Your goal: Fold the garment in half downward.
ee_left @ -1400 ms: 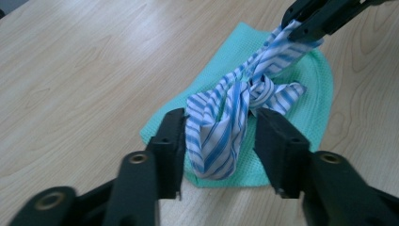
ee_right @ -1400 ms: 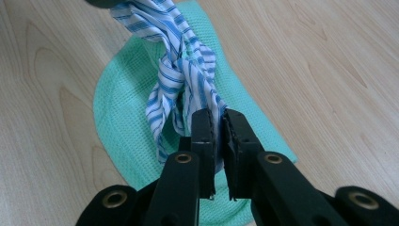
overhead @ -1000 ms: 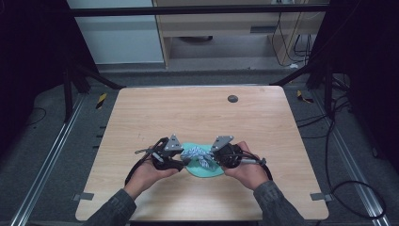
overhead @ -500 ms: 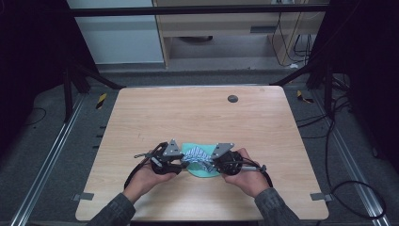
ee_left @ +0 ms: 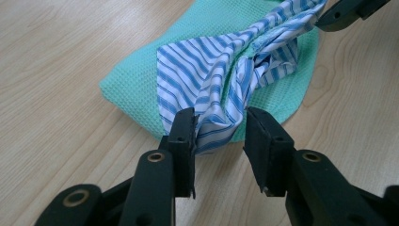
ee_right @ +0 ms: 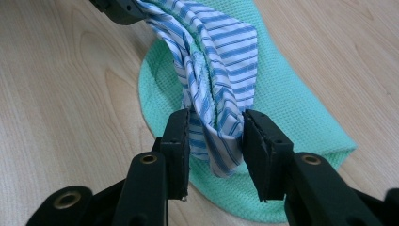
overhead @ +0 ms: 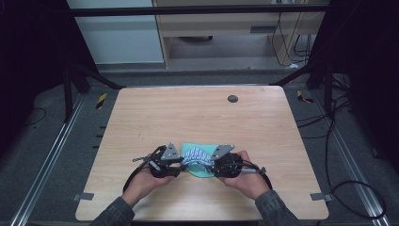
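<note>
A blue-and-white striped cloth (overhead: pixel 196 157) is bunched up and stretched between my two grippers, just above a mint-green waffle cloth (overhead: pixel 190 147) that lies flat on the wooden table (overhead: pixel 188 113). My left gripper (overhead: pixel 181 162) pinches one end of the striped cloth (ee_left: pixel 207 75); in the left gripper view (ee_left: pixel 219 136) the fabric sits between its jaws, over the green cloth (ee_left: pixel 136 80). My right gripper (overhead: pixel 211 165) holds the other end (ee_right: pixel 226 52); in the right gripper view (ee_right: pixel 214 136) the folds fill the gap above the green cloth (ee_right: pixel 301 108).
A small dark round disc (overhead: pixel 232 99) lies near the table's far edge. Both hands work close to the near edge. Wide bare wood lies to the left, right and beyond. Cables (overhead: pixel 348 188) run across the floor at the right.
Both hands and the cloth between them have shifted slightly toward the table's near edge over the last second. The grip on the cloth looks the same.
</note>
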`<state>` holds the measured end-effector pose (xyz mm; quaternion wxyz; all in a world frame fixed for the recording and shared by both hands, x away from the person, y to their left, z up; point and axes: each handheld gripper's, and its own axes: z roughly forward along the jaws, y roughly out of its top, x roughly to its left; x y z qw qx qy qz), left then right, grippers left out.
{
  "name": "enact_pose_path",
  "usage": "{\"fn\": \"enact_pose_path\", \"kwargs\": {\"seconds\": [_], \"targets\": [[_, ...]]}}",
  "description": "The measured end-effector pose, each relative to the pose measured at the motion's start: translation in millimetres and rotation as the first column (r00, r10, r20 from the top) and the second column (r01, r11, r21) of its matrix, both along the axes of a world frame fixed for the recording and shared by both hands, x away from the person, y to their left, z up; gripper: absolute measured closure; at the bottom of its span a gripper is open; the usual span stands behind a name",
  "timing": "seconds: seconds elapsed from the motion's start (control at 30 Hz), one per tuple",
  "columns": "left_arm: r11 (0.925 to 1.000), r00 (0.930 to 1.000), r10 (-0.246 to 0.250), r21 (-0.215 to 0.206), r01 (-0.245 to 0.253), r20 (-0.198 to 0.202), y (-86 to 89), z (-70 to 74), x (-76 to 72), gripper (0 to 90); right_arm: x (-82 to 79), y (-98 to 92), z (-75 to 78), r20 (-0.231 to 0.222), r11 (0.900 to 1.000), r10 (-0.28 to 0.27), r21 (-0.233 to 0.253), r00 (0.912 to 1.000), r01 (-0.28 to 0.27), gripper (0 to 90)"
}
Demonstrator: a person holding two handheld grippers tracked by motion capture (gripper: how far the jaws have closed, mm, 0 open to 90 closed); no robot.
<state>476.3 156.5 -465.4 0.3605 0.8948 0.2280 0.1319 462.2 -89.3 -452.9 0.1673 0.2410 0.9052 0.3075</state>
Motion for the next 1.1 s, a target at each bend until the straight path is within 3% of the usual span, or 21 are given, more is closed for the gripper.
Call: {"fn": "enact_pose_path", "kwargs": {"seconds": [0.1, 0.3, 0.47, 0.67, 1.1], "targets": [[1.0, 1.0, 0.002, -0.009, -0.002, 0.001, 2.1, -1.3, -1.6, 65.7, -2.8, 0.3, -0.8, -0.002, 1.0, 0.004, 0.009, 1.0, -0.004, 63.5], [1.0, 1.0, -0.008, 0.002, 0.008, 0.002, 3.6, -6.7, -4.8, 72.0, -6.7, -1.1, -4.5, -0.005, 1.0, 0.02, 0.012, 0.9998, -0.02, 77.7], [0.9998, 0.9999, -0.009, 0.017, 0.009, 0.004, 3.7, -10.8, -7.2, 76.6, -7.9, -0.9, -8.4, -0.019, 1.0, 0.029, 0.011, 0.9994, -0.028, 84.4], [0.9985, 0.9995, -0.03, 0.046, 0.031, -0.012, 4.7, -14.0, -8.7, 84.4, -11.6, 1.2, -15.1, -0.037, 0.999, 0.053, 0.002, 0.9979, -0.053, 86.2], [0.9962, 0.9978, -0.046, 0.072, 0.05, -0.046, 9.5, -17.2, -10.6, 88.0, -15.2, 4.6, -22.7, -0.064, 0.995, 0.085, -0.038, 0.9944, -0.087, 87.1]]}}
